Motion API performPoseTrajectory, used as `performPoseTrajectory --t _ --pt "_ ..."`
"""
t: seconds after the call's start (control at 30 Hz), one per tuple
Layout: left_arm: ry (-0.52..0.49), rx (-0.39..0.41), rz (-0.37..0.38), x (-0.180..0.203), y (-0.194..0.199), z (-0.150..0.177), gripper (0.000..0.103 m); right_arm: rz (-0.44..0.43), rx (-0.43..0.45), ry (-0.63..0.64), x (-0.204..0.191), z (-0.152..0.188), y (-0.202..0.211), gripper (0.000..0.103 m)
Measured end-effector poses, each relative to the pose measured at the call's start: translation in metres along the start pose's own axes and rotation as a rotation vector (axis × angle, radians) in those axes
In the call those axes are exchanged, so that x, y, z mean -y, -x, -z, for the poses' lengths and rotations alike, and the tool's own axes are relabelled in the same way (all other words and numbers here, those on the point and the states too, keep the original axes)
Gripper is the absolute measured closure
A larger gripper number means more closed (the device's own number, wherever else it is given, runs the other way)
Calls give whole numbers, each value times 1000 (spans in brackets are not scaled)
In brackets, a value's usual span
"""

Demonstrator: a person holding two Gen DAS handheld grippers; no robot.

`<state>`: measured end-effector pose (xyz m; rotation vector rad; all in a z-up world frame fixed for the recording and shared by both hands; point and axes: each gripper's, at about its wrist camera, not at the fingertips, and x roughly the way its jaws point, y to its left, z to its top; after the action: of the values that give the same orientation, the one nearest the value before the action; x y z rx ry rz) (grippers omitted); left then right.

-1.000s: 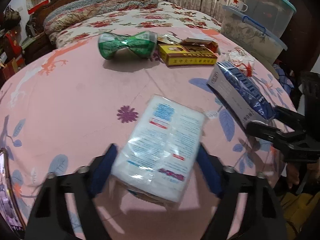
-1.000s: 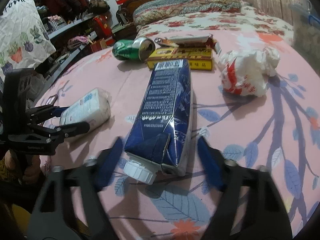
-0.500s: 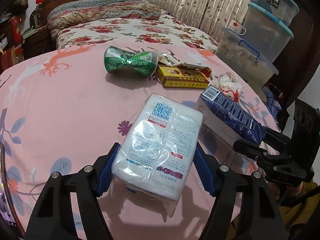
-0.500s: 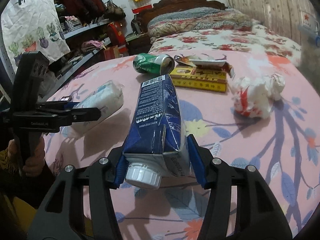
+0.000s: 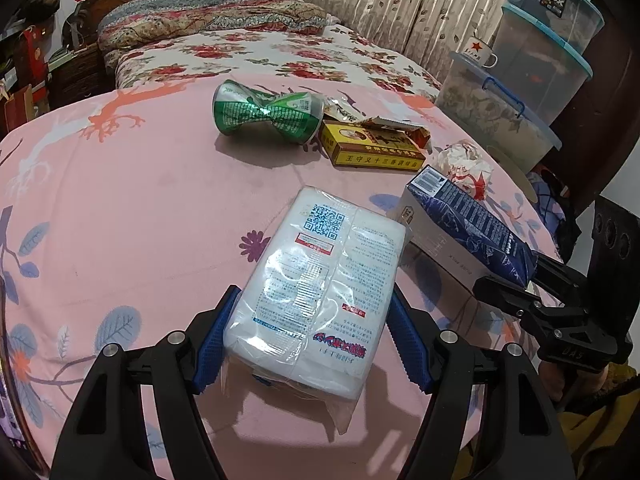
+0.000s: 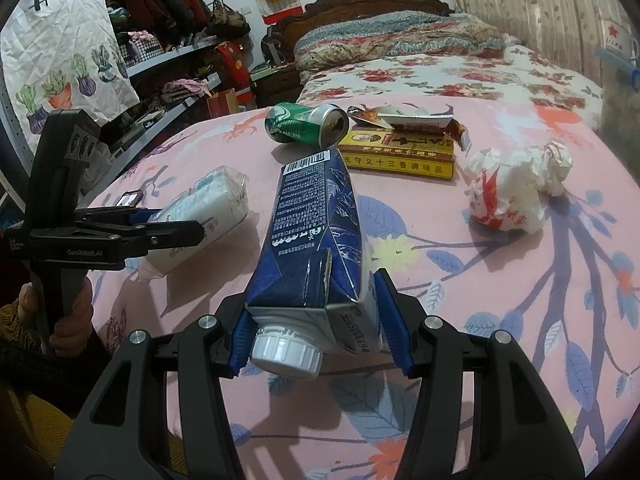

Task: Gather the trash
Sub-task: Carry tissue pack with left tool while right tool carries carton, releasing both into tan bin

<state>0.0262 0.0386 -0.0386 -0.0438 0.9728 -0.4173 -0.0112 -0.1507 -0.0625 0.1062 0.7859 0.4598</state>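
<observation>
A pink flowered tablecloth [image 5: 120,208] covers a table near a bed [image 5: 248,48]. Nearest, the left gripper [image 5: 310,340] clamps a white tissue pack [image 5: 320,280], and the right gripper [image 6: 320,328] squeezes the capped end of a blue carton [image 6: 316,232], both lifted at the near end. Farther off lie a crumpled wrapper [image 6: 520,188], a yellow box [image 5: 376,150] and a crushed green can [image 5: 268,112].

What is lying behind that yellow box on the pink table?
Behind the yellow box lie torn wrappers, partly resting on its far edge. The crushed green can sits beside them. Anything beneath the wrappers is hidden.
</observation>
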Motion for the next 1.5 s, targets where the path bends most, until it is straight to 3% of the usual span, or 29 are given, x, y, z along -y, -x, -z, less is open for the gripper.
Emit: performPoseTrajectory --t 0.43,0.87,1.07,1.2,1.33,1.5 --pt "3 1 4 0 0 -1 35 -7 10 -18 4 0 2 47" --pt "-66 55 69 35 16 -48 35 5 173 -67 25 -13 46 47" --pt "-216 37 127 105 -7 -99 35 107 275 -159 73 -8 82 47" --pt "-366 28 213 186 -36 -144 35 231 349 -253 127 2 119 47" --pt "-475 -40 335 281 -87 -190 35 363 397 -382 199 16 158 47" --pt "-494 -165 446 384 -169 -239 35 469 380 -560 304 22 189 47"
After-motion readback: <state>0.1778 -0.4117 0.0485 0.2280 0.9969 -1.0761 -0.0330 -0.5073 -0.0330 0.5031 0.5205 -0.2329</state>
